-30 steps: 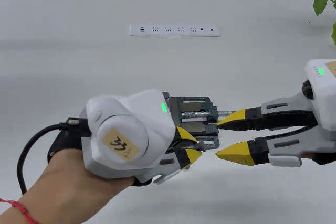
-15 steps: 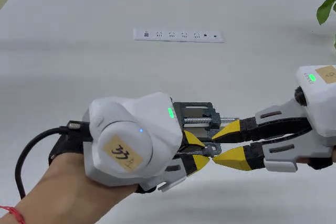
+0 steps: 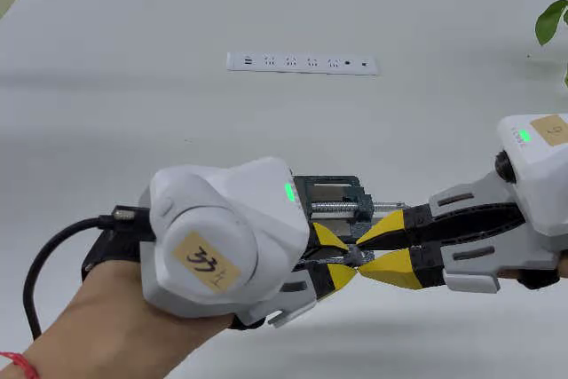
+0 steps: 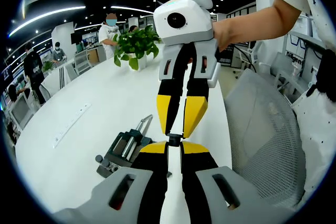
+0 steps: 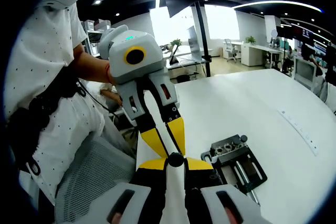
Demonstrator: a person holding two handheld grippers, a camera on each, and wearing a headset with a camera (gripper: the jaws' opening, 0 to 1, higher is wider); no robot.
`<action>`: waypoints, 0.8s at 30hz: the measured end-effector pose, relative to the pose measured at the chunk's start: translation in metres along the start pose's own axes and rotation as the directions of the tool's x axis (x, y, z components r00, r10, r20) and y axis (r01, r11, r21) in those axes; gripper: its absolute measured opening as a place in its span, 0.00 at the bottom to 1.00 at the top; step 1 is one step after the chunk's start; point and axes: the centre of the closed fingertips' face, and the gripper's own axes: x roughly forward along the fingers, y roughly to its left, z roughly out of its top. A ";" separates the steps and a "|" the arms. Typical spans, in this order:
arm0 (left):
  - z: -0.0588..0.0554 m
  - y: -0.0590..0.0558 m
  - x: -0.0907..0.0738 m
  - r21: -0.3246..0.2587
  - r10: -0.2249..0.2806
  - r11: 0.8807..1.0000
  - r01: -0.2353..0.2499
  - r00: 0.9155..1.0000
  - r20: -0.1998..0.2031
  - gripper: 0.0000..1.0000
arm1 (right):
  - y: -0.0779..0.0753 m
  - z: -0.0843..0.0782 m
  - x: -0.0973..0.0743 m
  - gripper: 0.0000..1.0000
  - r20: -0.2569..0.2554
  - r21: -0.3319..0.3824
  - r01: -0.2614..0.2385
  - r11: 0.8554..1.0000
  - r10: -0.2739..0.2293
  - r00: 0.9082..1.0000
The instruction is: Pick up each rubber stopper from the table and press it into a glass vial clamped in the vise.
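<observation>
Stopper [image 5: 176, 159] pinched between left gripper [image 4: 174, 144] and right gripper [image 5: 176, 164], tip to tip.
Vise [image 5: 239, 167] possibly holds vials; label [image 3: 206, 259] reads roughly "33".

Tally:
- Grippers: two, the left gripper [image 3: 340, 256] and the right gripper [image 3: 361, 255].
- Rubber stopper [image 4: 174, 140]: one, small and dark, where the two pairs of jaws meet.
- Vise [image 3: 333, 197]: one, mid-desk [image 3: 177, 113].
- Power strip [image 3: 302, 62]: one, toward the far edge.
- Potted plant [image 3: 550, 19]: one, at the right edge.

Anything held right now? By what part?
A dark rubber stopper, pinched by its sides where the left gripper and right gripper meet tip to tip; both appear shut on it.
</observation>
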 end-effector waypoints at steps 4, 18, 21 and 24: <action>0.000 -0.001 0.000 -0.001 -0.003 1.000 0.003 1.000 -0.001 0.05 | 0.000 0.000 0.000 0.07 -0.001 0.001 -0.003 1.000 0.003 1.000; 0.000 -0.001 -0.001 -0.001 -0.015 1.000 0.015 1.000 -0.001 0.05 | 0.001 0.001 0.000 0.07 -0.007 -0.014 -0.015 1.000 0.015 1.000; 0.000 0.000 -0.001 -0.004 -0.019 1.000 0.019 1.000 0.000 0.05 | 0.001 0.002 0.000 0.07 -0.008 -0.019 -0.017 1.000 0.017 1.000; 0.000 0.001 -0.002 -0.011 -0.020 1.000 0.020 1.000 0.003 0.05 | 0.002 0.004 0.000 0.07 -0.006 -0.029 -0.015 0.999 0.015 1.000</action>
